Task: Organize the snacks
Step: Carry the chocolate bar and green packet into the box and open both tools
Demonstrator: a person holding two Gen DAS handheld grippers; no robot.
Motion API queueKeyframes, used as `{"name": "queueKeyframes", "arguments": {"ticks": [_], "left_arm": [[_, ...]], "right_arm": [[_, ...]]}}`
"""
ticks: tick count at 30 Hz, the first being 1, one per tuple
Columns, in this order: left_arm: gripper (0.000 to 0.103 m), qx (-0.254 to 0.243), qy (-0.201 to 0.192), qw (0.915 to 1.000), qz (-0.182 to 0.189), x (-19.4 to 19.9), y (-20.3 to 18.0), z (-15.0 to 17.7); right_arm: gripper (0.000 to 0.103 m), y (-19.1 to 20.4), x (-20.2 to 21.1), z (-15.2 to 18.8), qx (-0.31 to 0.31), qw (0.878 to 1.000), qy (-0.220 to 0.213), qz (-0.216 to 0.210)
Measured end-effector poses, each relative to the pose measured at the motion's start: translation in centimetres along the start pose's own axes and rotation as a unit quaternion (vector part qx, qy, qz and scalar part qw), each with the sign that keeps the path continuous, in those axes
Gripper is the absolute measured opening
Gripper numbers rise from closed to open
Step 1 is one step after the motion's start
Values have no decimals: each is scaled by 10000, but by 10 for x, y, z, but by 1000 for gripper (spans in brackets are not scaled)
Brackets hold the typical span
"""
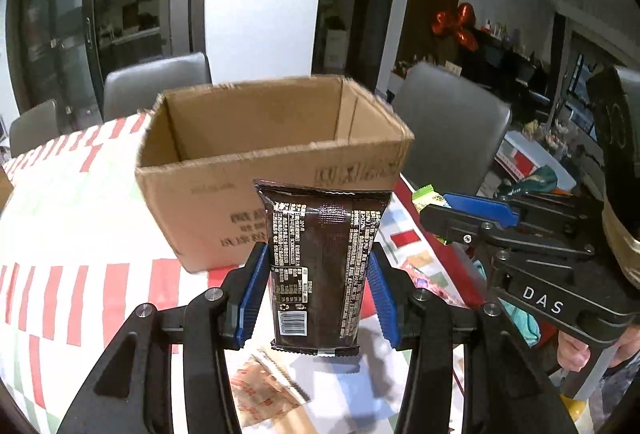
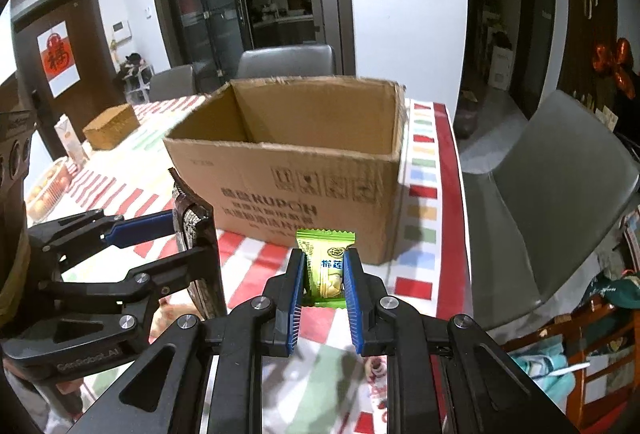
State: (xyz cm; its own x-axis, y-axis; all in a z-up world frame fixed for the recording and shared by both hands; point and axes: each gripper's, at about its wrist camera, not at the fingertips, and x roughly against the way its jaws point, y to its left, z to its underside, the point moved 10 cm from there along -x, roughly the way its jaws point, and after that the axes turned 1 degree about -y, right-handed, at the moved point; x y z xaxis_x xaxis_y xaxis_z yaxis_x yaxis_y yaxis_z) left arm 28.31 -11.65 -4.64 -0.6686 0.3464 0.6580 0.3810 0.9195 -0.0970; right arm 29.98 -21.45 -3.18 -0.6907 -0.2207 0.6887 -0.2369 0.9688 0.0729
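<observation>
My left gripper [image 1: 318,268] is shut on a dark brown snack packet [image 1: 322,266], held upright above the table just in front of an open cardboard box [image 1: 224,189]. My right gripper [image 2: 324,274] is shut on a small green snack packet [image 2: 325,266], also held in front of the same box [image 2: 304,193]. Each gripper shows in the other's view: the right one [image 1: 444,209] with the green packet [image 1: 428,197] to the right, the left one [image 2: 188,230] with the brown packet [image 2: 192,222] to the left. The box interior looks empty where visible.
The table has a red, white and green patterned cloth [image 1: 60,286]. An orange-printed packet [image 1: 264,390] lies on it below my left gripper, and another packet [image 2: 378,382] below my right. Grey chairs [image 2: 556,185] stand around. A woven basket [image 2: 112,131] and a fruit tray [image 2: 44,193] sit far left.
</observation>
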Motion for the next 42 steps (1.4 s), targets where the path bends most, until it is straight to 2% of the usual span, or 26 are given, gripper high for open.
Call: {"name": "queueKeyframes", "arguments": {"ticks": [8, 14, 17, 21, 29, 37, 42], "left_arm": [[48, -51, -546, 9984, -169, 35, 20, -42], [48, 4, -890, 9957, -271, 51, 36, -80], [48, -31, -975, 9946, -362, 52, 45, -99], [48, 12, -1056, 9934, -451, 50, 61, -122], [48, 34, -968, 9937, -555, 21, 82, -143], [48, 99, -652, 9958, -632, -22, 93, -140], [48, 78, -456, 9967, -672, -47, 96, -137]], "right_arm": [[21, 22, 16, -42, 166, 9990, -403, -43], [21, 33, 21, -86, 21, 9974, -718, -108], [21, 37, 19, -104, -69, 9965, -824, -138], [21, 35, 8, -122, -178, 9962, -848, 62], [21, 34, -16, -139, -289, 9958, -861, 146], [21, 23, -38, -149, -272, 9946, -893, 460], [21, 18, -52, -147, -317, 9953, -806, 432]]}}
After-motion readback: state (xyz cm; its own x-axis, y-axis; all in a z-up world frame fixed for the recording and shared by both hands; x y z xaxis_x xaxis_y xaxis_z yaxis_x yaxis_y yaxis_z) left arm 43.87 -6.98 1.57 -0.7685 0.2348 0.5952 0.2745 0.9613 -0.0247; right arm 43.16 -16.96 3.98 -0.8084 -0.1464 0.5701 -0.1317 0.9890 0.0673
